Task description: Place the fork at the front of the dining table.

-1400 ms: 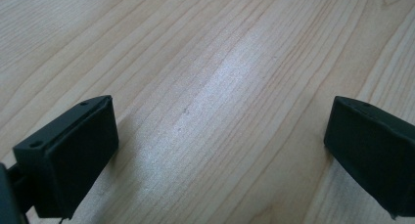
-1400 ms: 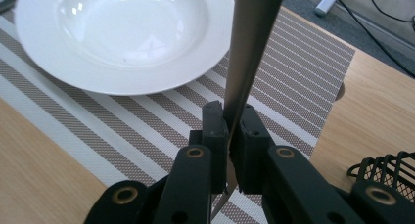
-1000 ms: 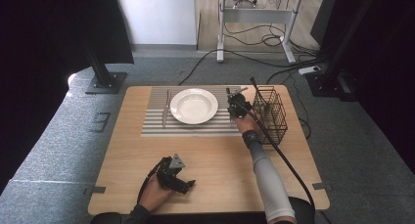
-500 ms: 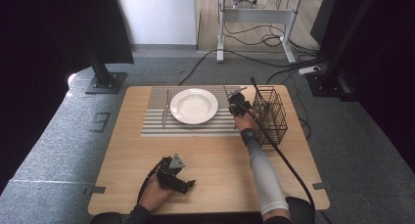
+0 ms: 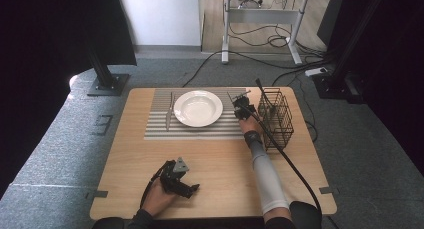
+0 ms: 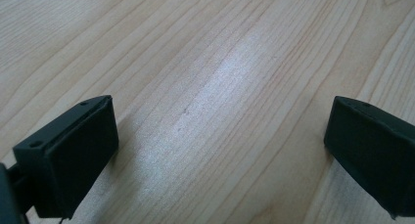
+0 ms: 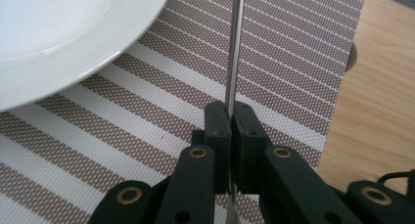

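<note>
Utensil [image 7: 234, 48] in R hand-held gripper [image 7: 229, 117], near plate [image 7: 58, 33] rim.

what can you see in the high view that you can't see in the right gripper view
High view alone: the wire basket at the table's right, a knife lying left of the plate, the left gripper resting near the table's front edge, and both forearms. Right gripper view alone: the right gripper with its jaws shut on a thin metal utensil handle, seen close, above the mat. Both share the white plate and the striped placemat on the wooden table.
</note>
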Tool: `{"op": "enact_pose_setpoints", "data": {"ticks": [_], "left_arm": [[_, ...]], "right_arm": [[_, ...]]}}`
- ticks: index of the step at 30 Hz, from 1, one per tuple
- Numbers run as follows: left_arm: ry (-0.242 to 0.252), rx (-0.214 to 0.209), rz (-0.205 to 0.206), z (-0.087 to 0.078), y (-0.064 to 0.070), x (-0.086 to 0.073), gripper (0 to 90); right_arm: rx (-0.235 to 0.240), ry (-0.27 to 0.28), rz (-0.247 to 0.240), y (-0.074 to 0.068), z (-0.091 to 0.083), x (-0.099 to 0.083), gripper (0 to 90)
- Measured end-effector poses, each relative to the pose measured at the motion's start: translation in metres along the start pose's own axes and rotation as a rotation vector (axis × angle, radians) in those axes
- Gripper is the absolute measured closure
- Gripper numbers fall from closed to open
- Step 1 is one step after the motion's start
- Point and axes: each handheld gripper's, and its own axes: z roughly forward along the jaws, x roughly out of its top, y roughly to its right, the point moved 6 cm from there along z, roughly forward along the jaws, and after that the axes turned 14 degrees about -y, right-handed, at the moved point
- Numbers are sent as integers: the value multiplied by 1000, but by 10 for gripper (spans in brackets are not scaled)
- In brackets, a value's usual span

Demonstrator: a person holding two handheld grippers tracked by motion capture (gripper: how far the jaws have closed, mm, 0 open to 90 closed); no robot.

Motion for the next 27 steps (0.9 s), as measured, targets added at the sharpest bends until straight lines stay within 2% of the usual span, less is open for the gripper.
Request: {"op": "enact_pose_setpoints", "data": {"ticks": [9, 25, 27], "left_arm": [[0, 0, 0, 0, 0, 0, 0], [0, 0, 0, 0, 0, 0, 0], [0, 0, 0, 0, 0, 0, 0]], "right_arm": [[2, -23, 9, 2, 18, -2, 853], [10, -21, 11, 3, 18, -2, 841], [19, -19, 8, 2, 18, -2, 817]]}}
